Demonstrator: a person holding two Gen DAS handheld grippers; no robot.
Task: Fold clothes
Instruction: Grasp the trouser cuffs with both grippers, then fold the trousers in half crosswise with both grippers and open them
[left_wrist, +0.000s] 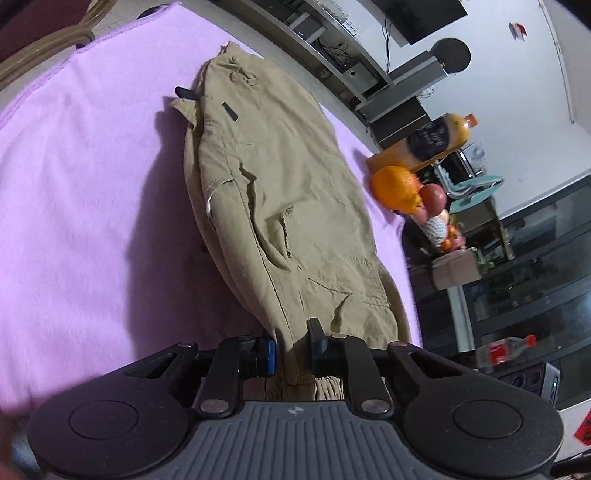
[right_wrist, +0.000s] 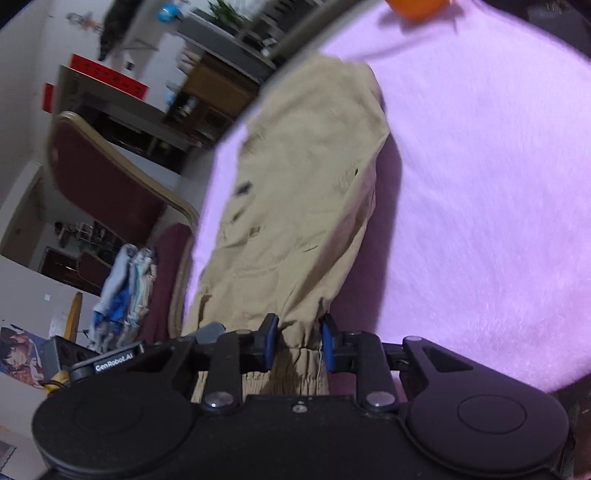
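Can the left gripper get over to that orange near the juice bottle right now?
Probably not as things stand: the left gripper is shut on the trousers, so it would have to let go first. Past that, the path to the orange over the pink cloth looks open.

The khaki trousers' (right_wrist: 295, 206) cuff disappears behind the right hand-held gripper (right_wrist: 298, 341); the orange (right_wrist: 415, 7) is cropped.
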